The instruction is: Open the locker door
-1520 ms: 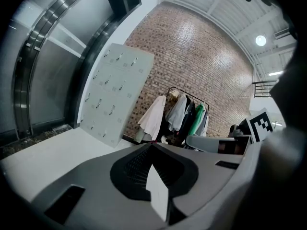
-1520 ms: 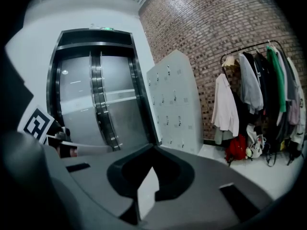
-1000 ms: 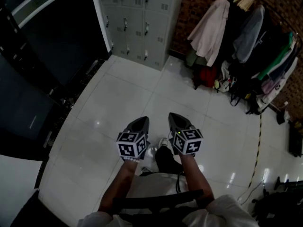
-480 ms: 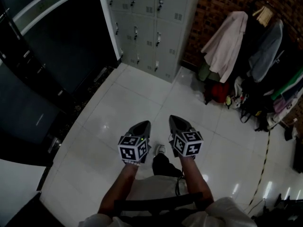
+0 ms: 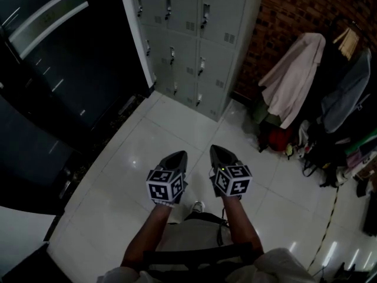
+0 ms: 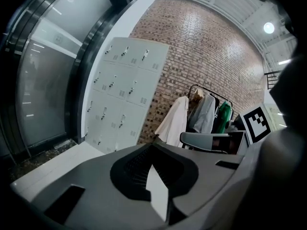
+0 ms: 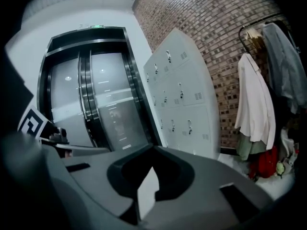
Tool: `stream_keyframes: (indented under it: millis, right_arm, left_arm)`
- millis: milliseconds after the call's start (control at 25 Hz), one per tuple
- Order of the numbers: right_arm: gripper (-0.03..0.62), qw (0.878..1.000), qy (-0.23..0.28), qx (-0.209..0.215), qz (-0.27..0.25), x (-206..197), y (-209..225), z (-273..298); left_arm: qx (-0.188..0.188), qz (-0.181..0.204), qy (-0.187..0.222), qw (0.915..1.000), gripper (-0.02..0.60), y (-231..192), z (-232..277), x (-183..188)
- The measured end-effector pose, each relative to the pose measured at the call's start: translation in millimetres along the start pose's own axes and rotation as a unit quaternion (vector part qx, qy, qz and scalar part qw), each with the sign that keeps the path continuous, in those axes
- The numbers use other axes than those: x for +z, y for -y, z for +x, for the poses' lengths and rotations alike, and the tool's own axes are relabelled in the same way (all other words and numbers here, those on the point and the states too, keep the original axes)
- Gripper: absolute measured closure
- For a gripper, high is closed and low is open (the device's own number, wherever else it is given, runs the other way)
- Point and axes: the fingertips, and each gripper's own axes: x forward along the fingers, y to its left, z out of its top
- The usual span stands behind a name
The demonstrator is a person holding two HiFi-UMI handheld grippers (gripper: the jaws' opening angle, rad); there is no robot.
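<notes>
A bank of grey metal lockers [image 5: 194,40] stands against the wall at the top middle of the head view, every small door shut, each with a dark handle. It also shows in the left gripper view [image 6: 122,99] and the right gripper view [image 7: 182,99], some way ahead of the jaws. My left gripper [image 5: 178,155] and right gripper [image 5: 217,150] hang side by side over the white tiled floor [image 5: 171,122], well short of the lockers. The jaws of the left gripper [image 6: 154,145] and the right gripper [image 7: 153,150] meet at the tips with nothing between them.
A brick wall [image 5: 288,10] runs right of the lockers. A rack of hanging coats and bags [image 5: 306,87] fills the right side. Dark glass doors [image 5: 59,69] stand at the left. A cable [image 5: 330,229] lies on the floor at the lower right.
The lockers have slid lower and grown larger in the head view, and the coat rack has shifted right. Both grippers keep the same pose, side by side and shut.
</notes>
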Motion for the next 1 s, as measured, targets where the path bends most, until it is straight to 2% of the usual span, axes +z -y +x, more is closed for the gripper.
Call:
stream_keyframes:
  millis: [480,760,1000]
  right_arm:
    - [0.586,0.999,-0.007,-0.013,0.029,7.5,54.9,57.1]
    - [0.586,0.999,-0.004,-0.039,0.026,27.7,87.6,113.3]
    - [0.586,0.998,-0.013,-0.048,0.023,57.2,100.5,185.6]
  left_arm:
    - [-0.009,0.013,-0.019,0.9997,0.583,-20.3,78.3,26.2]
    - [-0.033,0.015,-0.022,0.9991,0.583,-52.6,140.6,52.8]
    - [-0.043,0.009,-0.025,0.9987,0.583,-96.7,189.1,92.8]
